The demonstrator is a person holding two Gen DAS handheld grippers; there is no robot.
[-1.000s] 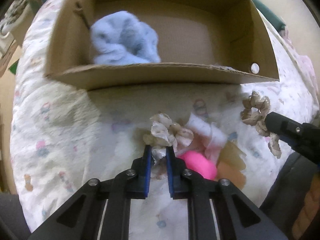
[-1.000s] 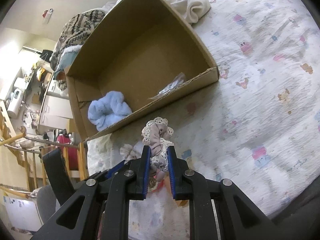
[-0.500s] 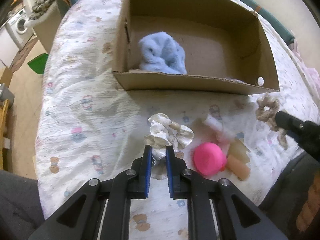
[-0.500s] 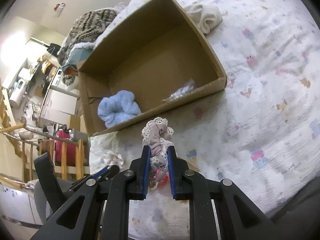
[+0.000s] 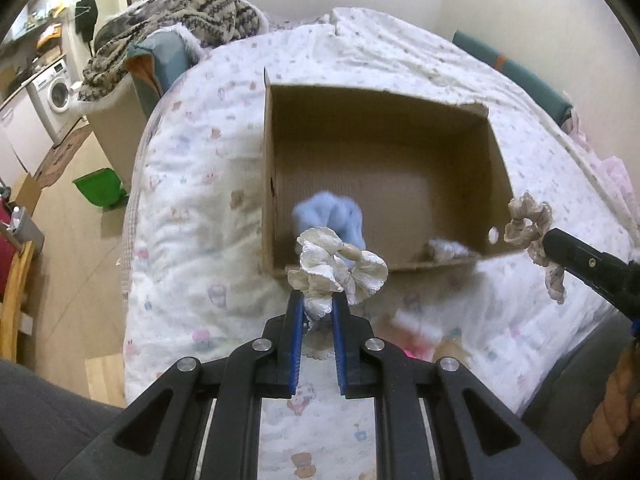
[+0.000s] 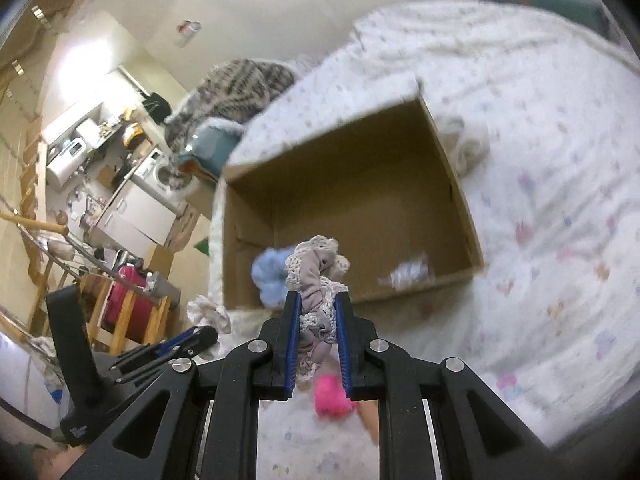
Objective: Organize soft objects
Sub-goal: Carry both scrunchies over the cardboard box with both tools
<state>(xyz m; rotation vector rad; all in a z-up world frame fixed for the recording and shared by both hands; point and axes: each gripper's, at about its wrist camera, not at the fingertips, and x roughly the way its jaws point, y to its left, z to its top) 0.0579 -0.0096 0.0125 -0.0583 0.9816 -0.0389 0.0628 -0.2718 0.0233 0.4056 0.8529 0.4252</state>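
Note:
My left gripper (image 5: 316, 300) is shut on a cream scrunchie (image 5: 336, 268) and holds it in the air before the near wall of an open cardboard box (image 5: 492, 152). My right gripper (image 6: 318, 300) is shut on a mauve lace-edged scrunchie (image 6: 316, 276), also lifted, near the box (image 6: 452, 176). That scrunchie shows in the left wrist view (image 5: 528, 224) at the box's right corner. A light blue fluffy cloth (image 5: 320, 212) and a small clear wrapper (image 6: 408, 272) lie inside the box.
The box stands on a bed with a patterned white quilt (image 5: 192, 216). A pink soft object (image 6: 332, 396) lies on the quilt below my grippers. A knitted blanket (image 5: 180, 8) is piled at the bed's far left. A green bin (image 5: 100, 188) is on the floor left.
Both grippers have risen and pulled back from the quilt with their scrunchies. The box now looks farther and lower, and the room behind has come into view.

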